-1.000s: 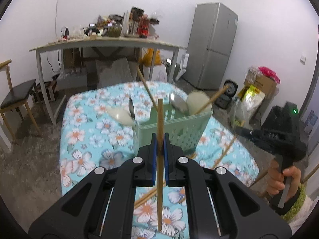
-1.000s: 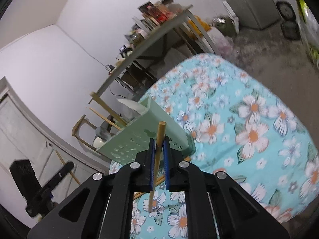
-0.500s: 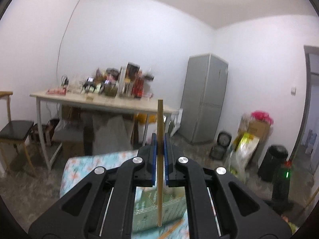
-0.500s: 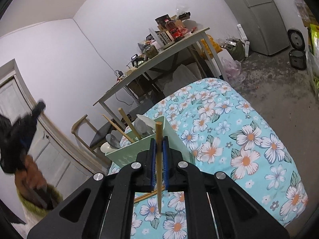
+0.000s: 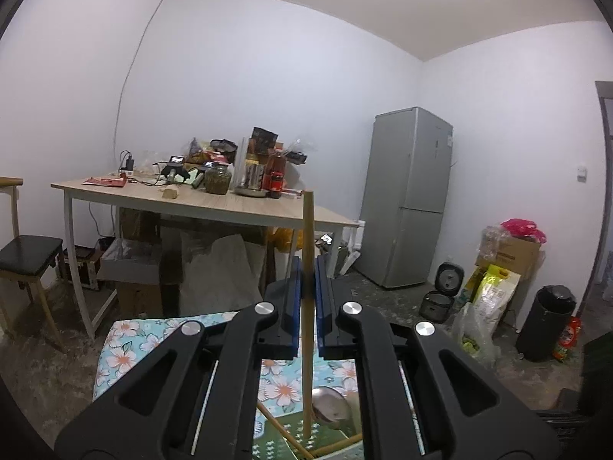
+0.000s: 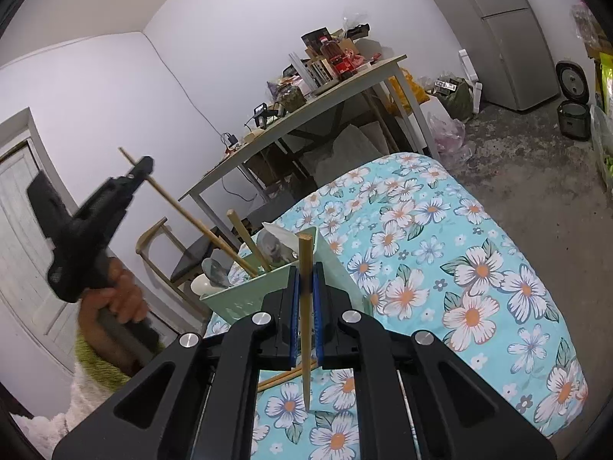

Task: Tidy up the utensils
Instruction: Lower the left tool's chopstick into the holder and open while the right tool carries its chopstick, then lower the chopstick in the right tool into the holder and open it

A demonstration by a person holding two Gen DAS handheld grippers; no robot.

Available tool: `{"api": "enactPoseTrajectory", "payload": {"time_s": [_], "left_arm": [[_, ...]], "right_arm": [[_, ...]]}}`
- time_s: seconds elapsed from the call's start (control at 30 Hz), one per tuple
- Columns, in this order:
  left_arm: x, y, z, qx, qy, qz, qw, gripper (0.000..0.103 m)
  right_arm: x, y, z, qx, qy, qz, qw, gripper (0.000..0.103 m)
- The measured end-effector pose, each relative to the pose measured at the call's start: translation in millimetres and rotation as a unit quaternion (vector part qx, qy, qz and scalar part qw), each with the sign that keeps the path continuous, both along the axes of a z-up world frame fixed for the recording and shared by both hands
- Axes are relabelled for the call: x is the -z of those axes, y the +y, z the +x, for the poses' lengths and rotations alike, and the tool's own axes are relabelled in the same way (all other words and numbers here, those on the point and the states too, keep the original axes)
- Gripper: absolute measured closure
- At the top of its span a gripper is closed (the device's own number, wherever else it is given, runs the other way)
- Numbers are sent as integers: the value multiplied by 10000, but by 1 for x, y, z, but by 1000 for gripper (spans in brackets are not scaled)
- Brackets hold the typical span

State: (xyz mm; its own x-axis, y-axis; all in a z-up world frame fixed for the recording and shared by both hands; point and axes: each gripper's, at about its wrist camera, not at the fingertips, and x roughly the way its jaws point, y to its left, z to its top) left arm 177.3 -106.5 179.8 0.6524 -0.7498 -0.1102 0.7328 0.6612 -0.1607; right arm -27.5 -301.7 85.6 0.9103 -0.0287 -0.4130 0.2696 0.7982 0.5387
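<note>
Both claws are clamped on single chopsticks: left claw (image 5: 305,280) pinches a chopstick (image 5: 306,329) upright above the basket (image 6: 253,287), right claw (image 6: 305,287) pinches another chopstick (image 6: 305,306) near it, likely held vertical for dropping in beside utensils already stowed.

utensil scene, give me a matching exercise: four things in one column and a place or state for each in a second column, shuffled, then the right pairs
Things
1. green basket
2. left gripper
3. right gripper
4. loose chopsticks

Places or states
A. lying flat on the floral cloth
B. raised in the air, shut on a chopstick
C. standing on the cloth with spoons and chopsticks in it
D. shut on an upright chopstick, just in front of the basket

Pairs: 1-C, 2-B, 3-D, 4-A
</note>
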Motion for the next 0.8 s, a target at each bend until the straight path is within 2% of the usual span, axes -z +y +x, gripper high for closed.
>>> {"api": "enactPoseTrajectory", "payload": {"time_s": [0.27, 0.43, 0.47, 0.53, 0.8], "left_arm": [[29, -21, 16, -154, 45, 111, 9998, 97], [44, -22, 19, -79, 265, 210, 9994, 96], [46, -20, 19, -58, 291, 208, 9993, 95], [47, -16, 18, -55, 332, 195, 9992, 85], [39, 5, 4, -3, 267, 120, 9996, 75]], "right_arm": [[5, -4, 4, 15, 75, 50, 10000, 96], [7, -6, 7, 17, 118, 97, 9999, 96], [7, -6, 7, 17, 120, 96, 9999, 96], [7, -6, 7, 13, 120, 93, 9999, 96], [7, -4, 7, 12, 104, 71, 9999, 96]]}}
